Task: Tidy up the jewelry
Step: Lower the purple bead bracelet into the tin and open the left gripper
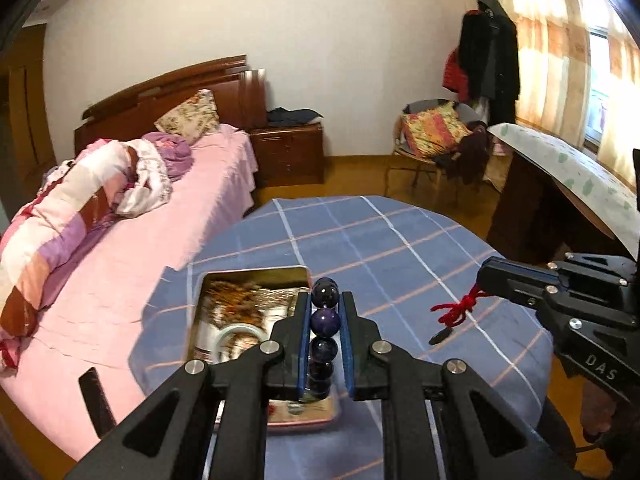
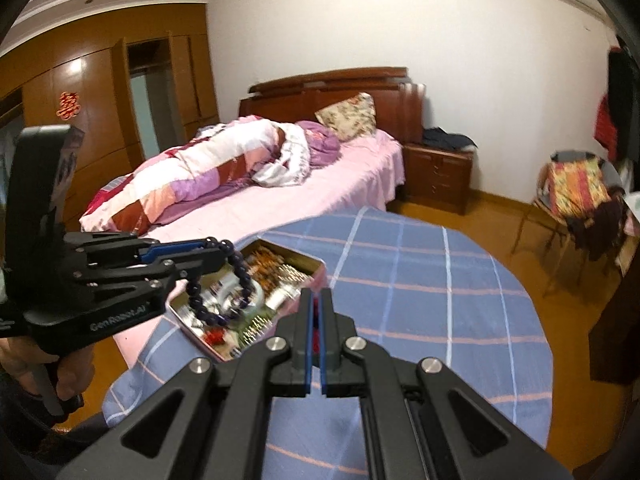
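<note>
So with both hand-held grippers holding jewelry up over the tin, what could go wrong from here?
1. The left hand-held gripper pinches only a few beads of the purple bead bracelet; the free loop could swing and snag the open tin.
2. The right hand-held gripper holds the red cord by one end, so it may slip, dropping its dark pendant onto the checked cloth.

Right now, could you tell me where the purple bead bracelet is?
The purple bead bracelet is clamped in the left gripper, dangling above the open tin on the checked blue cloth.

A table under a blue checked cloth (image 2: 420, 280) carries an open tin (image 2: 256, 300) near its edge.
</note>
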